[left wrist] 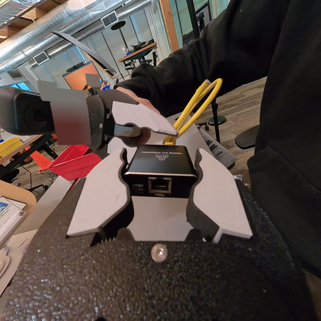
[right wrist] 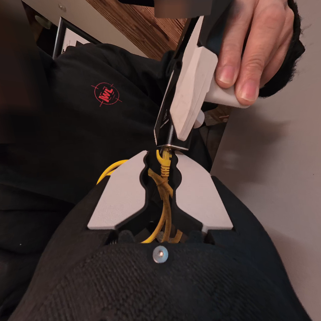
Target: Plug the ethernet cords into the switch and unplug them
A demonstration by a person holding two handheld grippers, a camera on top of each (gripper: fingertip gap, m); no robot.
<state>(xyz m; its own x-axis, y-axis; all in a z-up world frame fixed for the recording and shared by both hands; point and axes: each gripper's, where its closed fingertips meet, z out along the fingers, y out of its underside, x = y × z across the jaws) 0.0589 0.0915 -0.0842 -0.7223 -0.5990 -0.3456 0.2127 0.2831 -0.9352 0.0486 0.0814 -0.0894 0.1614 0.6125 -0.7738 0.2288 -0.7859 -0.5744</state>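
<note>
My left gripper (left wrist: pixel 160 153) is shut on the black switch (left wrist: pixel 159 162), clamping its two sides. An empty port (left wrist: pixel 159 185) on the switch faces the left wrist camera. My right gripper (right wrist: pixel 161 156) is shut on the yellow ethernet cord (right wrist: pixel 165 171) just behind its plug (right wrist: pixel 164 153). The plug sits at a port in the switch's end face (right wrist: pixel 171 146); I cannot tell how deep it is seated. In the left wrist view the right gripper (left wrist: pixel 171 138) meets the switch's far end, and the cord (left wrist: pixel 199 107) loops up behind it. In the right wrist view one left finger (right wrist: pixel 189 86) lies along the switch.
A person in a black sweater (left wrist: pixel 286 121) stands close on the right and fills the left of the right wrist view (right wrist: pixel 69 139). A hand (right wrist: pixel 251 52) holds the left gripper. Red bins (left wrist: pixel 73 163) lie at the left, a printed leaflet (left wrist: pixel 218 151) on the white table (left wrist: pixel 156 217). The tips of both grippers are at nearly the same place.
</note>
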